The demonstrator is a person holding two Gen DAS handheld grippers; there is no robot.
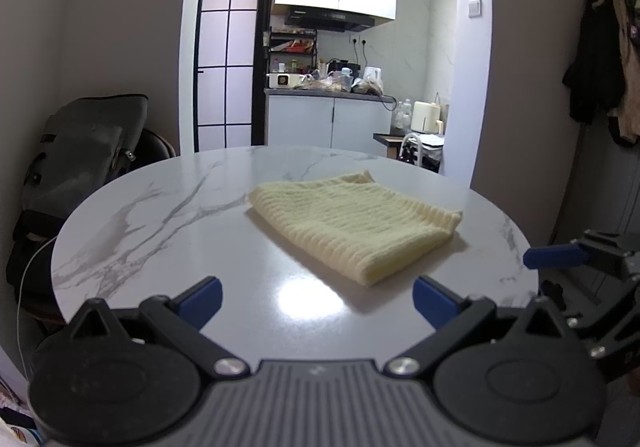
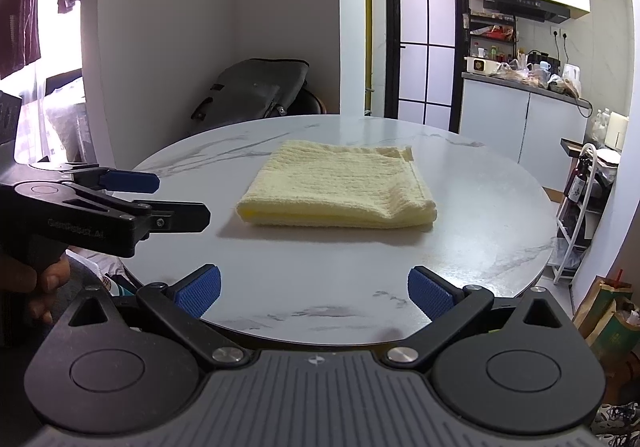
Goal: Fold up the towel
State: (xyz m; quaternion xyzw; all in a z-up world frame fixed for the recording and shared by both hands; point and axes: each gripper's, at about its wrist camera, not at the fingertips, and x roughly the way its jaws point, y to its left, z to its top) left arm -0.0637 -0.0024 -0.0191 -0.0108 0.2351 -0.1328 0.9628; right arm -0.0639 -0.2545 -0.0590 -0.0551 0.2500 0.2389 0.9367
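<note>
A pale yellow ribbed towel (image 1: 354, 221) lies folded into a thick rectangle on the round white marble table (image 1: 168, 231). It also shows in the right wrist view (image 2: 340, 185), with its folded edge toward me. My left gripper (image 1: 318, 301) is open and empty, above the table's near edge, short of the towel. My right gripper (image 2: 314, 293) is open and empty, also at the near edge. The left gripper shows from the side in the right wrist view (image 2: 176, 199), and the right gripper's blue fingertip (image 1: 554, 257) shows at the right in the left wrist view.
A grey bag (image 2: 256, 91) rests on a chair behind the table. A kitchen counter with appliances (image 1: 324, 85) stands beyond. A white wire rack (image 2: 580, 207) and paper bags (image 2: 608, 319) stand to the right of the table.
</note>
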